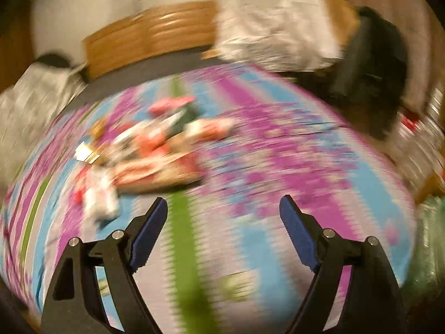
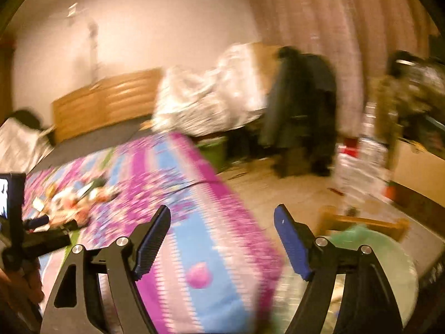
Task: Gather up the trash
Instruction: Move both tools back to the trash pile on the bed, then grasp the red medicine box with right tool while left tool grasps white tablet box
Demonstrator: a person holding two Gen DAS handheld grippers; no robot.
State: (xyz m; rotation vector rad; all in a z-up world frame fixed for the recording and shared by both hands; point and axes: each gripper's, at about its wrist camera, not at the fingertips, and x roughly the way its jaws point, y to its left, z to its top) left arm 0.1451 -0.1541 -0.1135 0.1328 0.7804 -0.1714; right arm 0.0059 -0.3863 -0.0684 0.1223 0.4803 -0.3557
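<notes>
A heap of trash wrappers (image 1: 144, 150), red, white and pink, lies on the flowered purple and blue bedspread (image 1: 278, 153). Both views are blurred by motion. My left gripper (image 1: 224, 206) is open and empty, above the bedspread, with the heap ahead and to its left. My right gripper (image 2: 222, 217) is open and empty over the bed's right edge. The heap (image 2: 72, 197) also shows far left in the right wrist view, with the left gripper (image 2: 41, 222) beside it. A pale green bag (image 2: 370, 253) sits low on the right, near the right finger (image 2: 292, 239).
A wooden headboard (image 1: 150, 33) stands behind the bed. A white crumpled bundle (image 1: 272, 30) and dark clothing on a chair (image 1: 370, 64) are at the back right. The green bag (image 1: 431, 247) edges the left wrist view. A green bin (image 2: 214, 150) and clutter (image 2: 361, 161) stand on the floor.
</notes>
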